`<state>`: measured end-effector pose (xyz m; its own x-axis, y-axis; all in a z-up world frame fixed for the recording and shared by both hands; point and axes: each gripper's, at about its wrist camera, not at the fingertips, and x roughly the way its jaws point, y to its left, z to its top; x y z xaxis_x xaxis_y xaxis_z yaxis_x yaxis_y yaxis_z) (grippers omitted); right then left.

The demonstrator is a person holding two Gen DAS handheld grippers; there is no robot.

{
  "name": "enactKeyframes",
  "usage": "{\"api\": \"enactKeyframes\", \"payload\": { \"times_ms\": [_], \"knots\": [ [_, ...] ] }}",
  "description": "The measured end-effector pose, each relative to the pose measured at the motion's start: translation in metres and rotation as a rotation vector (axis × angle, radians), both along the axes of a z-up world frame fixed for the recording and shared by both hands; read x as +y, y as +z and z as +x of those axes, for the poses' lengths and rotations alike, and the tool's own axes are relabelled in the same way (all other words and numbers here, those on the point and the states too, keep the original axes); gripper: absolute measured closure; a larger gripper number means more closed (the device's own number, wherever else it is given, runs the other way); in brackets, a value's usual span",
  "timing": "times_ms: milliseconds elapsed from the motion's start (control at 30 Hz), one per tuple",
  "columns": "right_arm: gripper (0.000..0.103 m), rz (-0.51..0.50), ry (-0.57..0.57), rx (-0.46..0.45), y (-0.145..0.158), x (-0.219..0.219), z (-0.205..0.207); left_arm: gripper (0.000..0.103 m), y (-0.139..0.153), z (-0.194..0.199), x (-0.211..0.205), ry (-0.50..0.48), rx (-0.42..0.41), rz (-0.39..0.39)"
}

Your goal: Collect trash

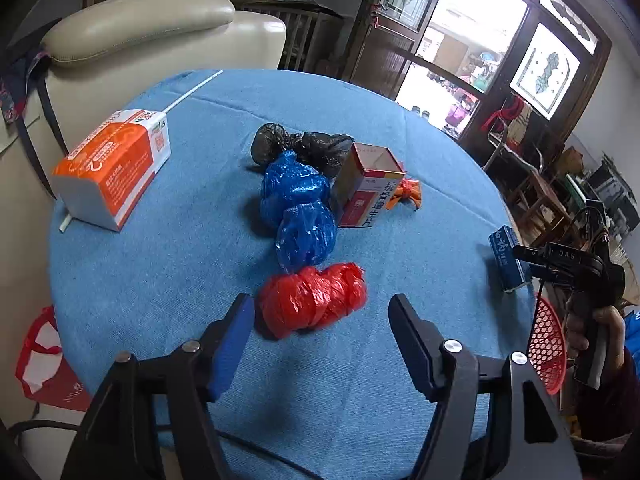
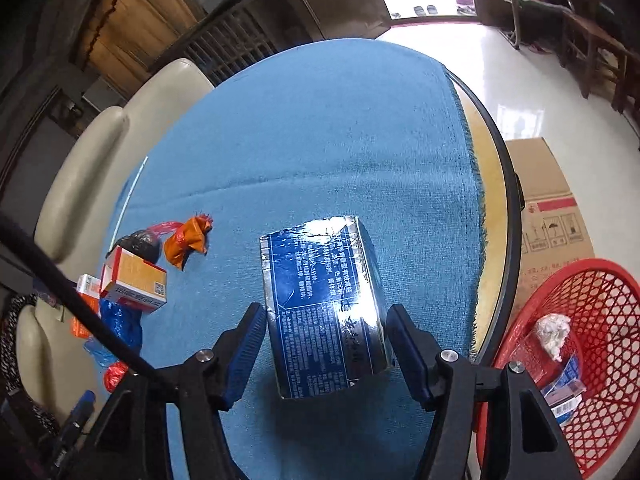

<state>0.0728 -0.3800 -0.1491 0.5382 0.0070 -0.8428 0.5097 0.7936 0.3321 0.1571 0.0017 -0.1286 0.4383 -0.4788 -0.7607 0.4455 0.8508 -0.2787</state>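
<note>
A crumpled red plastic bag (image 1: 314,298) lies on the blue tablecloth (image 1: 200,264), just ahead of my open left gripper (image 1: 322,318), slightly between its fingertips. Behind it lie a blue bag (image 1: 298,208), a black bag (image 1: 304,148), an open medicine box (image 1: 366,188) and an orange wrapper (image 1: 408,192). My right gripper (image 2: 326,326) is open with its fingers on either side of a shiny blue foil box (image 2: 320,308), which rests on the cloth; whether the pads touch it I cannot tell. The same box shows in the left wrist view (image 1: 508,258).
A red mesh basket (image 2: 600,344) stands on the floor right of the table, holding tissue and small boxes. A cardboard carton (image 2: 548,208) stands behind it. An orange tissue pack (image 1: 114,166) lies at the table's left. A cream sofa (image 1: 140,36) stands behind the table.
</note>
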Motion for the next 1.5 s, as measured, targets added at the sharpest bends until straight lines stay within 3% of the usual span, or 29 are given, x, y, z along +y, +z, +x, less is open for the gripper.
{"api": "enactKeyframes", "payload": {
  "times_ms": [100, 300, 433, 500, 533, 633, 867, 1033, 1067, 1133, 1167, 1200, 1333, 1400, 1500],
  "knots": [
    [0.034, -0.044, 0.013, 0.021, -0.002, 0.009, 0.006, 0.031, -0.006, 0.007, -0.005, -0.013, 0.004, 0.024],
    [0.035, -0.243, 0.122, 0.070, -0.007, 0.042, 0.020, 0.031, -0.025, 0.019, -0.026, -0.068, 0.055, 0.053],
    [0.040, -0.235, 0.129, 0.044, -0.006, 0.041, 0.014, 0.032, -0.028, 0.017, -0.029, -0.066, 0.054, 0.030],
    [0.040, -0.199, 0.133, 0.034, -0.005, 0.037, 0.010, 0.058, -0.028, 0.015, -0.028, -0.053, 0.063, 0.022],
    [0.040, -0.178, 0.133, 0.026, -0.005, 0.035, 0.007, 0.064, -0.029, 0.014, -0.029, -0.051, 0.077, 0.025],
    [0.041, -0.132, 0.139, 0.002, -0.002, 0.036, -0.001, 0.068, -0.027, 0.005, -0.030, -0.036, 0.078, 0.025],
    [0.041, -0.081, 0.203, -0.067, 0.007, 0.056, -0.018, 0.090, -0.018, -0.018, -0.033, -0.033, 0.079, -0.022],
    [0.041, -0.065, 0.232, -0.078, 0.007, 0.067, -0.032, 0.090, -0.010, -0.043, -0.045, -0.100, 0.078, -0.026],
    [0.041, -0.064, 0.233, -0.078, 0.006, 0.068, -0.034, 0.087, -0.009, -0.047, -0.046, -0.108, 0.069, -0.014],
    [0.041, -0.060, 0.231, -0.080, 0.005, 0.067, -0.039, 0.068, -0.006, -0.050, -0.048, -0.118, 0.062, 0.005],
    [0.041, -0.056, 0.228, -0.080, 0.004, 0.066, -0.041, 0.047, -0.004, -0.049, -0.047, -0.103, 0.051, 0.020],
    [0.041, -0.053, 0.225, -0.082, 0.004, 0.065, -0.043, 0.034, -0.001, -0.046, -0.044, -0.083, 0.034, 0.024],
    [0.041, -0.043, 0.217, -0.080, 0.000, 0.061, -0.047, 0.031, 0.008, -0.031, -0.038, -0.030, -0.022, 0.041],
    [0.041, -0.036, 0.216, -0.077, -0.003, 0.060, -0.047, 0.024, 0.001, -0.019, -0.042, -0.061, -0.015, 0.079],
    [0.041, -0.031, 0.219, -0.072, -0.006, 0.061, -0.047, 0.024, -0.012, -0.004, -0.051, -0.103, 0.020, 0.127]
  ]
}}
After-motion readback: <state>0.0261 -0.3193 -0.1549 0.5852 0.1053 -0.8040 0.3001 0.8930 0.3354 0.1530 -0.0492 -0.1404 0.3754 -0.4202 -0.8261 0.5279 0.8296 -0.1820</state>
